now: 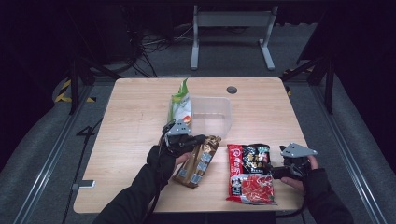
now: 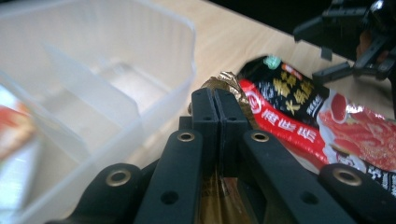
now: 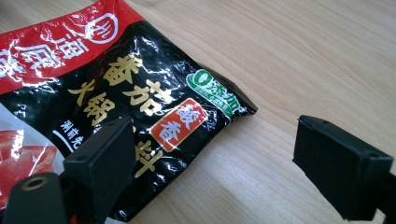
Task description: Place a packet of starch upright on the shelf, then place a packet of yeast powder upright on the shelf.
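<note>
Your high view looks forward and down over the whole table [image 1: 140,121] from your side. Your left gripper view sits low, very near the clear bin [image 2: 93,84] and the gold packet [image 2: 224,80]. Your right gripper view looks closely along the tabletop. All three views share the red-and-black packet [image 1: 251,173] [image 2: 299,116] [image 3: 116,88].

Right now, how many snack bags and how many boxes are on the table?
Bags: 3 – green bag, gold bag, red bag
Boxes: 1 – clear box
Total: 4
</note>
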Motion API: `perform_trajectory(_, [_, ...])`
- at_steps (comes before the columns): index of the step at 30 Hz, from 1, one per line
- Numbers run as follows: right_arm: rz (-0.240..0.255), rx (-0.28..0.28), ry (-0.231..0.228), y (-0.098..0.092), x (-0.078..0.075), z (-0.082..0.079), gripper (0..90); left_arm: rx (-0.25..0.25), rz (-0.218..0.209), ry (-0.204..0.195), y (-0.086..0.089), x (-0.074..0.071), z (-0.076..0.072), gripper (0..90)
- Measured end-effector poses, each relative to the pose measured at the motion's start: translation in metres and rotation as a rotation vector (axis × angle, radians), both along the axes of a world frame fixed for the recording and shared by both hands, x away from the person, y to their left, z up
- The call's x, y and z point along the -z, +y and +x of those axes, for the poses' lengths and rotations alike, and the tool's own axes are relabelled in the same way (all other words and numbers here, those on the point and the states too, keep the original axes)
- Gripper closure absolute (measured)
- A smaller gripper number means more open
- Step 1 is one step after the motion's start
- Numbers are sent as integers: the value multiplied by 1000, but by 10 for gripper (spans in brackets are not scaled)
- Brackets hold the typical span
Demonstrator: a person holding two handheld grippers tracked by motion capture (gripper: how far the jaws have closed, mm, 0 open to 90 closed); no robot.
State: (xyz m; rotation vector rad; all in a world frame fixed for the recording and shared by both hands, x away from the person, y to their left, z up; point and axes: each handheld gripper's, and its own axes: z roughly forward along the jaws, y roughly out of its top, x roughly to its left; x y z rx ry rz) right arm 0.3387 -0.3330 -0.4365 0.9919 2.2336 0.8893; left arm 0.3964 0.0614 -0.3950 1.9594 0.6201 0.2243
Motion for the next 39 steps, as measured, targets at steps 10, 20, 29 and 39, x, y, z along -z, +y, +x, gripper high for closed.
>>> perform_trajectory(10, [0,-2,-5,1,-1,1,134,-56,-64,-76,16,-24,-8,888])
perform_trajectory(20, [-1,5,-14,2,-2,1,134,-141,-131,-117,33,-36,-9,890])
perform_trajectory(29, [39,24,-79,-2,-9,-4,142,-220,-161,-135,41,-42,-8,891])
perform_trajectory(39, [37,21,-74,0,-7,-3,140,-315,-178,-194,36,-60,1,893])
